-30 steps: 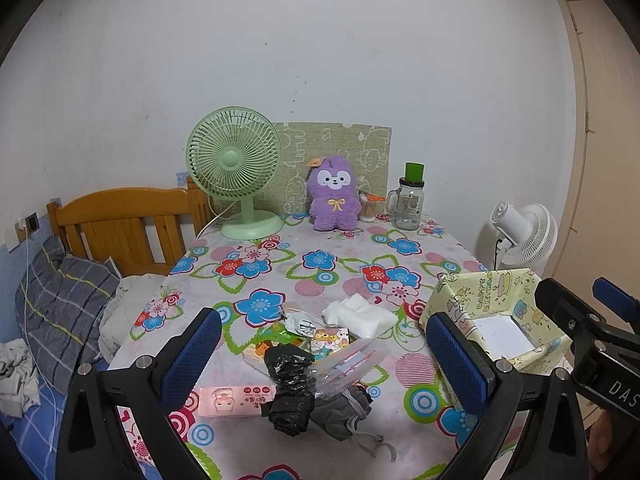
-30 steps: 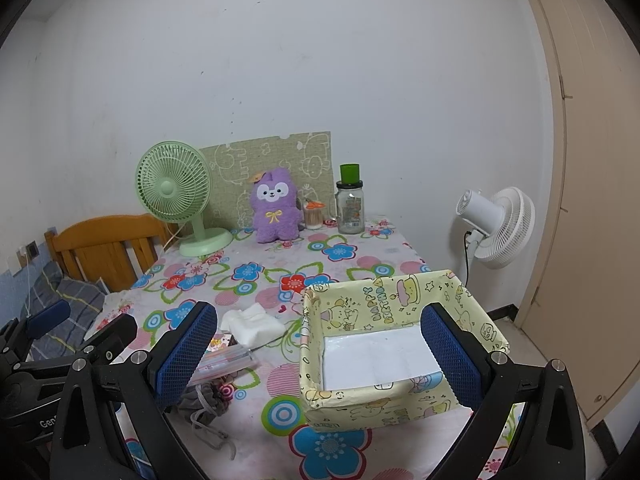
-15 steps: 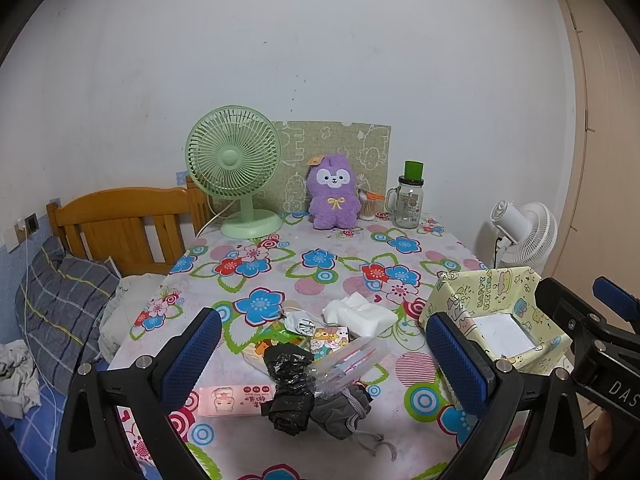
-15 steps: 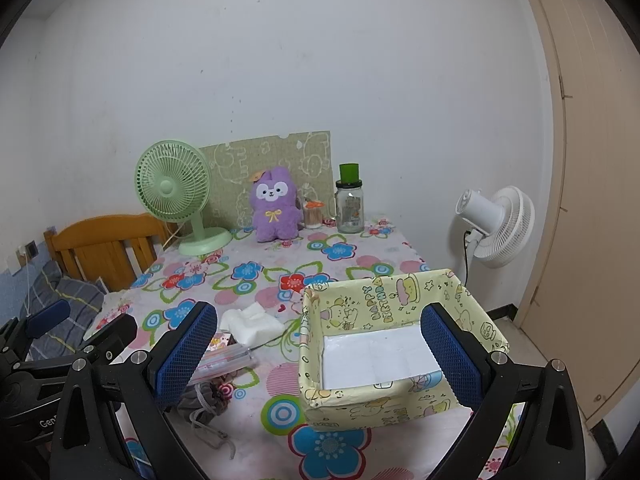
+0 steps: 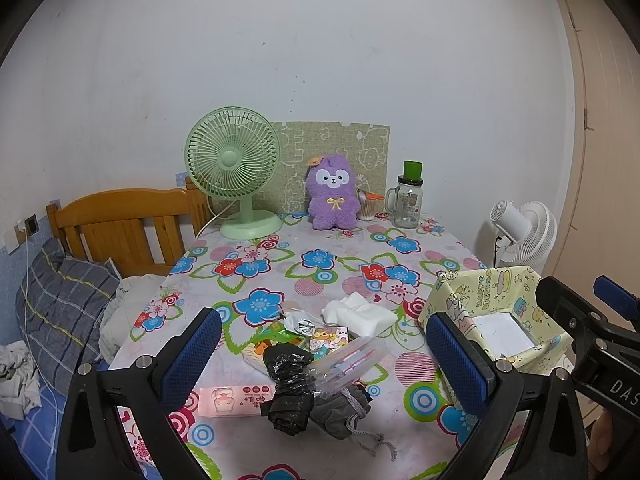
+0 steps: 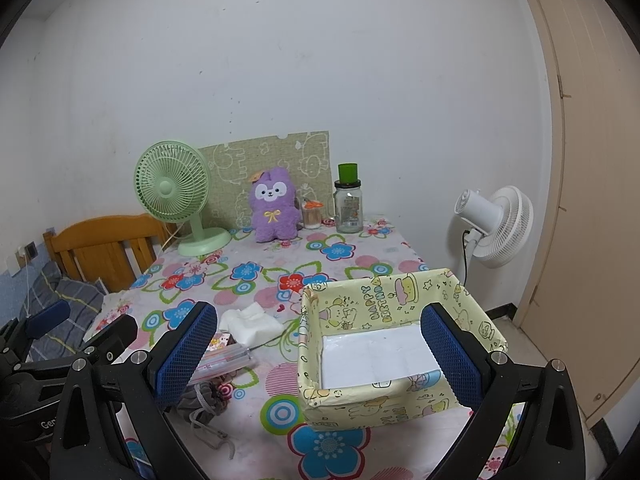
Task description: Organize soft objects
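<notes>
Left wrist view: table (image 5: 344, 264) and box (image 5: 492, 292) unchanged.

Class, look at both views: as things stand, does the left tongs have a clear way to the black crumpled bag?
Probably yes. The left tongs stand open with the black crumpled bag lying between and just ahead of the fingers; only a clear plastic packet leans on its right side.

A floral-clothed table (image 5: 352, 276) stands against a scuffed white wall (image 5: 320, 60); a wooden bed headboard (image 5: 120, 224) sits left, a beige door (image 6: 592, 200) and white floor fan (image 6: 496, 226) right.
</notes>
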